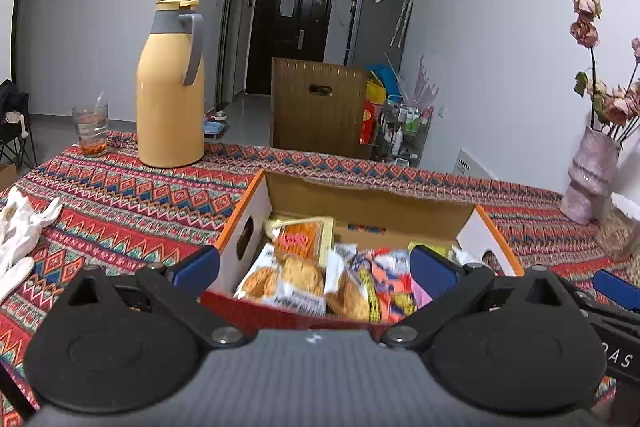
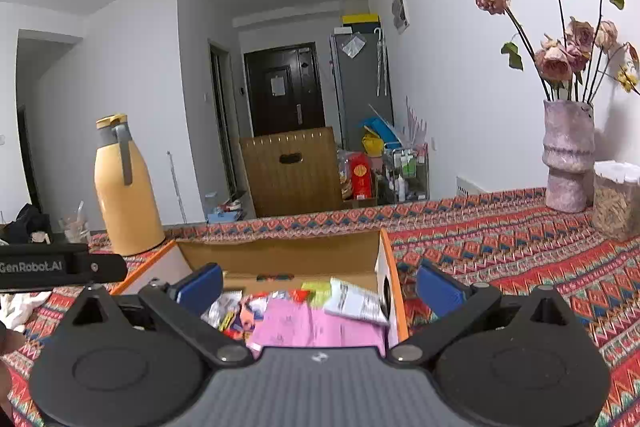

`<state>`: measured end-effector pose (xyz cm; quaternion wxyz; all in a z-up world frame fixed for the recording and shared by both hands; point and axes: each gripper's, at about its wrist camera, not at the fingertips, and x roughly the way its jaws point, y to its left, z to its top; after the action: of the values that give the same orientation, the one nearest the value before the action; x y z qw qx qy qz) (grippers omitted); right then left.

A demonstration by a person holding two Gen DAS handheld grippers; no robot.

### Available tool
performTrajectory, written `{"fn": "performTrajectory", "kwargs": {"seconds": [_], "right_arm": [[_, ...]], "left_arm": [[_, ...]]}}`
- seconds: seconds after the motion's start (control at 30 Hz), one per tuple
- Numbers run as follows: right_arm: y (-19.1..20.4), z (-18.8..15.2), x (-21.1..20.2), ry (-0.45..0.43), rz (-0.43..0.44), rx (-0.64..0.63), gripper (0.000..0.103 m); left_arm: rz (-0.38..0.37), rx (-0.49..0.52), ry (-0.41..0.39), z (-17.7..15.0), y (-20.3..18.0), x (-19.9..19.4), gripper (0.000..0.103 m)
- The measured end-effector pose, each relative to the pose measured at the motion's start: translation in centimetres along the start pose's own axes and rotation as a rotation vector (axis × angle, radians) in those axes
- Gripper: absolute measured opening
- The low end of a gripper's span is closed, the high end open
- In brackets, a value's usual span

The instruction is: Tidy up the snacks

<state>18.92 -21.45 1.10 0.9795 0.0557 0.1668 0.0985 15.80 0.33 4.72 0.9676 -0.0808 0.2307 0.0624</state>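
Left wrist view: left gripper [image 1: 316,267] gapes wide and empty; the snacks [image 1: 320,279] lie in the box [image 1: 372,205] just ahead. Right gripper [image 2: 318,287] likewise. Next, probably picking a packet.

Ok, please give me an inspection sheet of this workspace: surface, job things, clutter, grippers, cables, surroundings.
Surface: table under a patterned cloth.
Job's things: open cardboard box holding snack packets, a pink packet among them.
Clutter: yellow thermos, glass, white gloves, vase of dried roses, clear container.
Grippers: left gripper open, empty; right gripper open, empty; both over the box.
Cables: nothing seen.
Surroundings: dark door, wooden chair back, grey fridge.
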Motion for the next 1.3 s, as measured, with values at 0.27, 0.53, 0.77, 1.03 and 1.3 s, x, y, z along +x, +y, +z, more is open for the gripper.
{"fn": "performTrajectory", "kwargs": {"seconds": [0.27, 0.53, 0.77, 1.03, 1.3], "right_arm": [[-0.2, -2.4, -2.6, 0.051, 0.003, -0.001, 0.103], [-0.2, -4.8, -3.8, 0.119, 0.004, 0.006, 0.103], [-0.2, -6.7, -4.1, 0.182, 0.004, 0.010, 0.103], [-0.1, -8.4, -4.1, 0.248, -0.002, 0.017, 0.103], [0.9, -9.3, -4.0, 0.294, -0.013, 0.009, 0.103]], "left_arm": [[0.001, 0.026, 0.048, -2.8, 0.9, -1.6, 0.103], [0.011, 0.060, 0.111, -5.6, 1.7, -2.0, 0.103], [0.022, 0.078, 0.164, -7.4, 3.0, -2.0, 0.103], [0.015, 0.083, 0.212, -9.6, 4.2, -1.8, 0.103], [-0.031, 0.063, 0.206, -10.4, 5.0, -1.7, 0.103]]}}
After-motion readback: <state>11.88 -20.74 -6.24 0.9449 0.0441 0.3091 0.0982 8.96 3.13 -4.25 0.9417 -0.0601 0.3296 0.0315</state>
